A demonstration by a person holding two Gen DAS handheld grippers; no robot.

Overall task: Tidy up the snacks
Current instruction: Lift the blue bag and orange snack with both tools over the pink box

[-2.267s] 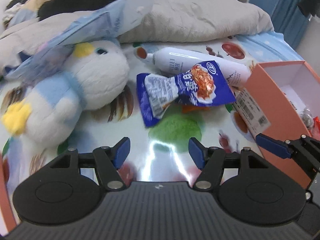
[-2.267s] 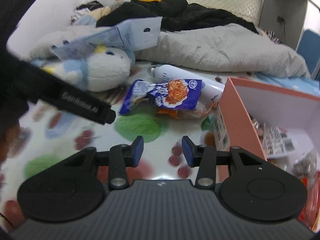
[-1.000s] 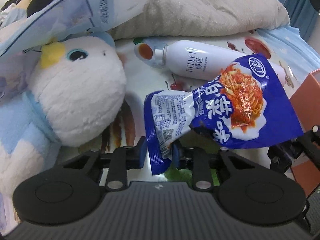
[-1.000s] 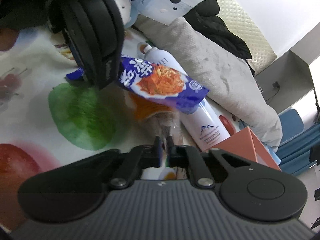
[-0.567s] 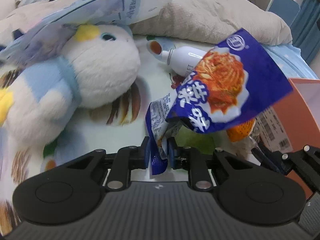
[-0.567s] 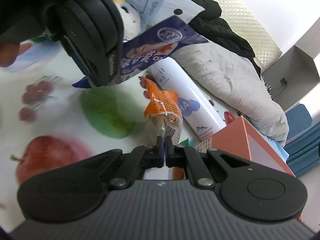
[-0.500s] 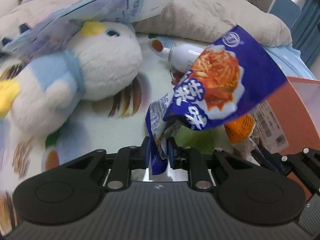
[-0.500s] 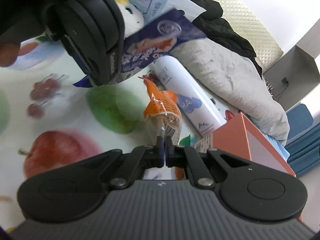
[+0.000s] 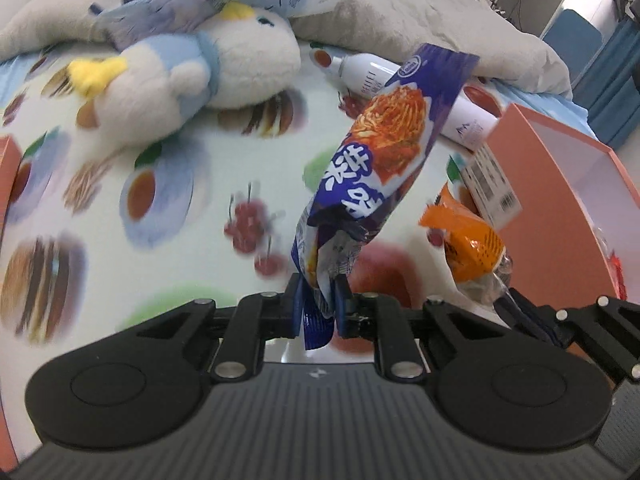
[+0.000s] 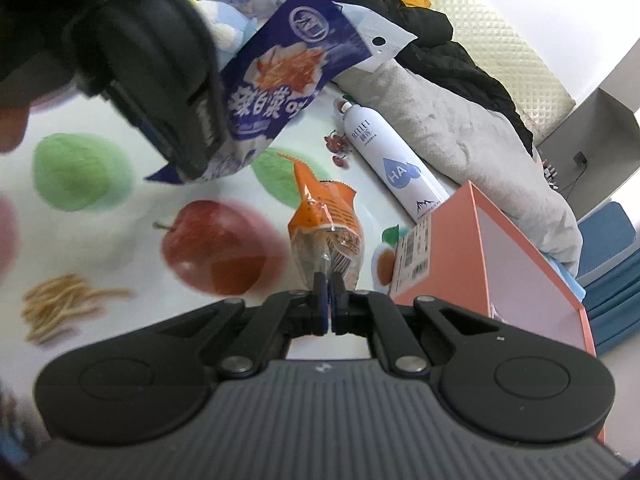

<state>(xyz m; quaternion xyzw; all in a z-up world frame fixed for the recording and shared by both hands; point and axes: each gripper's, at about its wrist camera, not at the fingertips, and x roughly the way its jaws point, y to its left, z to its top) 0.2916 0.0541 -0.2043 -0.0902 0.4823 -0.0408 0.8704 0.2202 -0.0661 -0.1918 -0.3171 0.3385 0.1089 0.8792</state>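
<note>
My left gripper is shut on the end of a blue snack bag with red noodles printed on it, held up above the fruit-print cloth; the bag also shows in the right wrist view. My right gripper is shut on the clear end of an orange snack packet, also lifted; the packet shows at the right of the left wrist view. An open pink box stands to the right, also in the right wrist view.
A white spray bottle lies beside the pink box. A white and blue plush bird lies at the back left under a paper sheet. A grey blanket and dark clothes lie behind. Another pink edge shows at far left.
Both grippers closed on their packets and lifted them off the cloth. They have since pulled back and toward the box, the blue bag now standing more upright.
</note>
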